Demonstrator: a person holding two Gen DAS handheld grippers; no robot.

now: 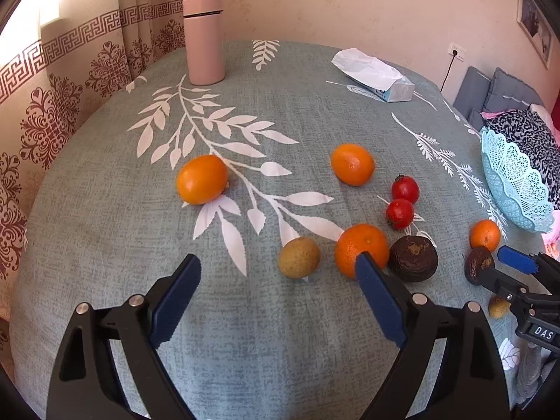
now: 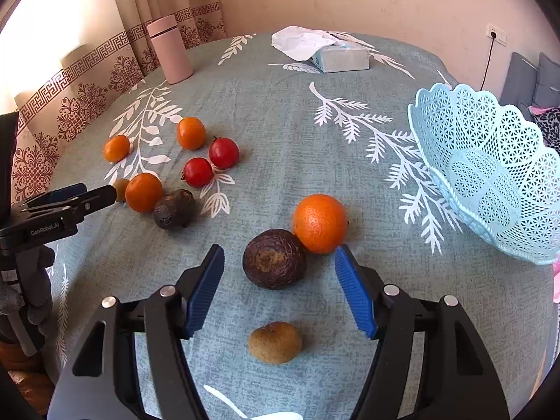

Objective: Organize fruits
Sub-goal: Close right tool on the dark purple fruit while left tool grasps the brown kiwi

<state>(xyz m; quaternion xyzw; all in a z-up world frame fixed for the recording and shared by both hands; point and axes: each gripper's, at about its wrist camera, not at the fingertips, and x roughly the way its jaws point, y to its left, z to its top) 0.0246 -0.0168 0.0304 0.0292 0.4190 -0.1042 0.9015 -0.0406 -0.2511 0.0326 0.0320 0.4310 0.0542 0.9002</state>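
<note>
Right at the bottom of the right wrist view lies a small brown fruit (image 2: 275,342), between the blue pads of the right tongs (image 2: 279,273). Those tongs are released and grasp nothing. Just past their tips sits a dark wrinkly fruit (image 2: 274,259), touching an orange (image 2: 319,223) up and to its right. At the right edge stands a light blue basket (image 2: 490,171) on the desk (image 2: 266,112).

From the left wrist view, the left tongs (image 1: 280,269) are released too. A small tan fruit (image 1: 298,257) lies between their tips, and another orange (image 1: 360,246) peeks from behind the right pad. Two red fruits (image 1: 402,203) sit further up.
</note>
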